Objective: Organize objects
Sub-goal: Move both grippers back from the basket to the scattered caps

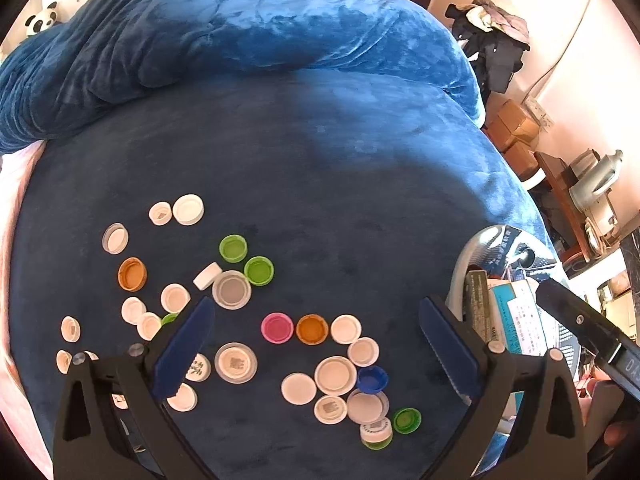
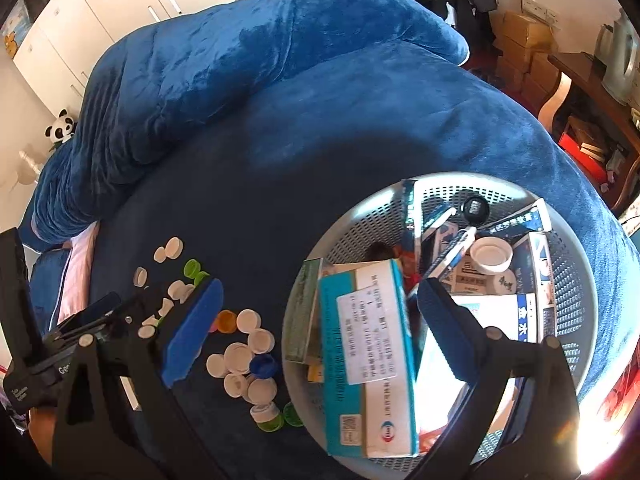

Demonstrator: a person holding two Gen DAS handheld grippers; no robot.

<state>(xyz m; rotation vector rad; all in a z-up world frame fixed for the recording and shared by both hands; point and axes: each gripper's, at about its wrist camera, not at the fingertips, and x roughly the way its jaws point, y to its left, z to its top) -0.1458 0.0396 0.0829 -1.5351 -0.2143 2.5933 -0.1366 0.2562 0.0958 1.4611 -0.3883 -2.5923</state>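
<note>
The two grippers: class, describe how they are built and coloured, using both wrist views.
The left gripper and the right gripper look alike: black angular plastic arms with round silver pivot screws, each carrying two blue finger pads with serrated inner edges. No cables or sleeves show.

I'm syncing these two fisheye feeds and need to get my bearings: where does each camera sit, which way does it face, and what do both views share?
Left wrist: sits on the left gripper, looking forward and down past its open blue fingers at scattered bottle caps on the blue blanket; the other gripper's black body shows at right.
Right wrist: sits on the right gripper, open, looking down into the white basket of medicine boxes; the left gripper shows at left.
Shared: caps, blanket, basket, panda toy.
</note>
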